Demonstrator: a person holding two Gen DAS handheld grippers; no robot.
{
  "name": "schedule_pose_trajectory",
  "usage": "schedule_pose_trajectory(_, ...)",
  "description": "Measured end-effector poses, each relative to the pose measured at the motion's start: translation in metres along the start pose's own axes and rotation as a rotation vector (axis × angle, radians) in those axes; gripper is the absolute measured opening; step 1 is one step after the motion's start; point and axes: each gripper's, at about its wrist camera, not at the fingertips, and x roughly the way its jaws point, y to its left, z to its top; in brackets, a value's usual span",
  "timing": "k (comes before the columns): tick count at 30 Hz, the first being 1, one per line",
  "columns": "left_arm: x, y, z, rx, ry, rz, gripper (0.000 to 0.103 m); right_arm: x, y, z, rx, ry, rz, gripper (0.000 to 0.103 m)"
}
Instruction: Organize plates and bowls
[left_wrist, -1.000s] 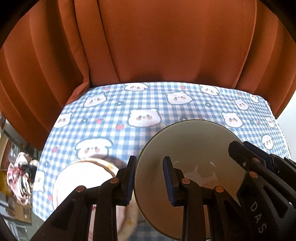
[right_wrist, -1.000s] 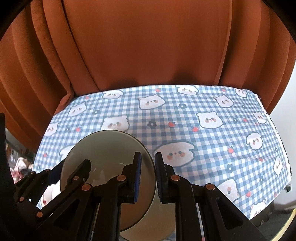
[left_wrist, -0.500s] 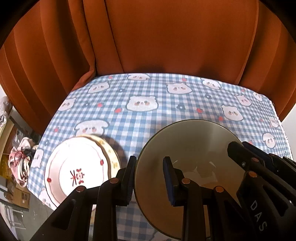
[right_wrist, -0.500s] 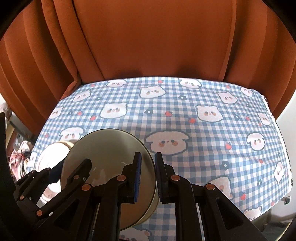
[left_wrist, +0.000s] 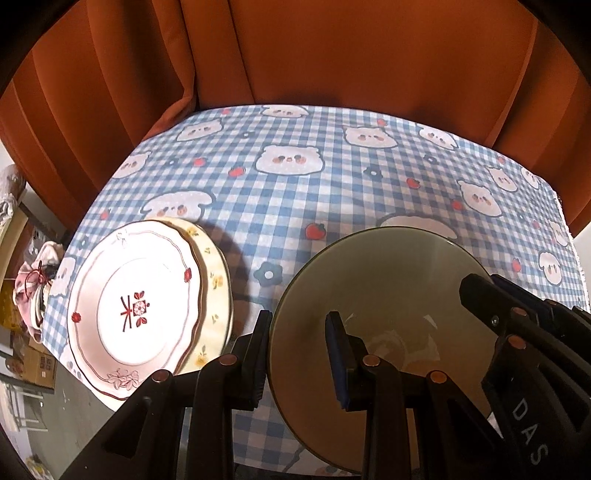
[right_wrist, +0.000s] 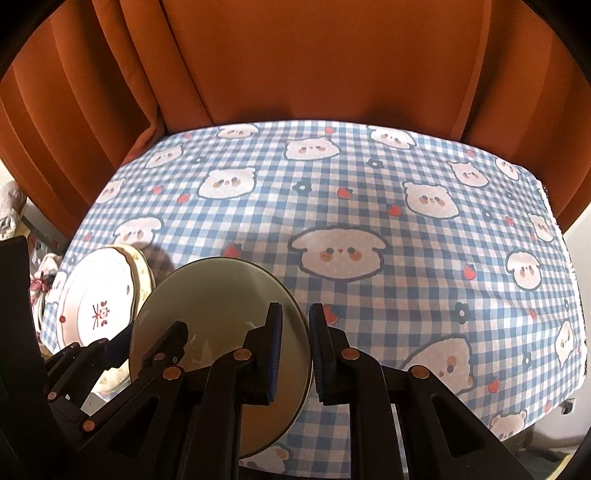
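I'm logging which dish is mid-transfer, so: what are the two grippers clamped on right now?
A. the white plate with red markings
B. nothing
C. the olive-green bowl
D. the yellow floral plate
C: the left gripper and the right gripper each pinch a side of the olive-green bowl's rim, while both plates lie stacked on the tablecloth.
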Motion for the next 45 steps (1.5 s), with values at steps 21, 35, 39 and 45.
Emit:
schedule_pose_trajectory(21, 0.019, -0.001, 0.001, 0.052, 0.027, -0.068, 0.037, 0.012, -0.005, -0.005, 0.03, 0.004, -0.013, 0.018)
schedule_pose_trajectory(35, 0.046, 0.005, 0.006, 0.117, 0.122, -0.261, 0.046, 0.032, -0.007, -0.013, 0.185, 0.115, -0.123, 0.06)
schedule_pose_trajectory(39, 0.047, 0.003, 0.008, 0.141, 0.132, -0.272, 0.048, 0.04, -0.012, -0.012, 0.226, 0.13, -0.124, 0.06)
schedule_pose_trajectory(45, 0.047, 0.002, 0.009, 0.156, 0.15, -0.253, 0.049, 0.053, -0.019, -0.014, 0.294, 0.163, -0.059, 0.06)
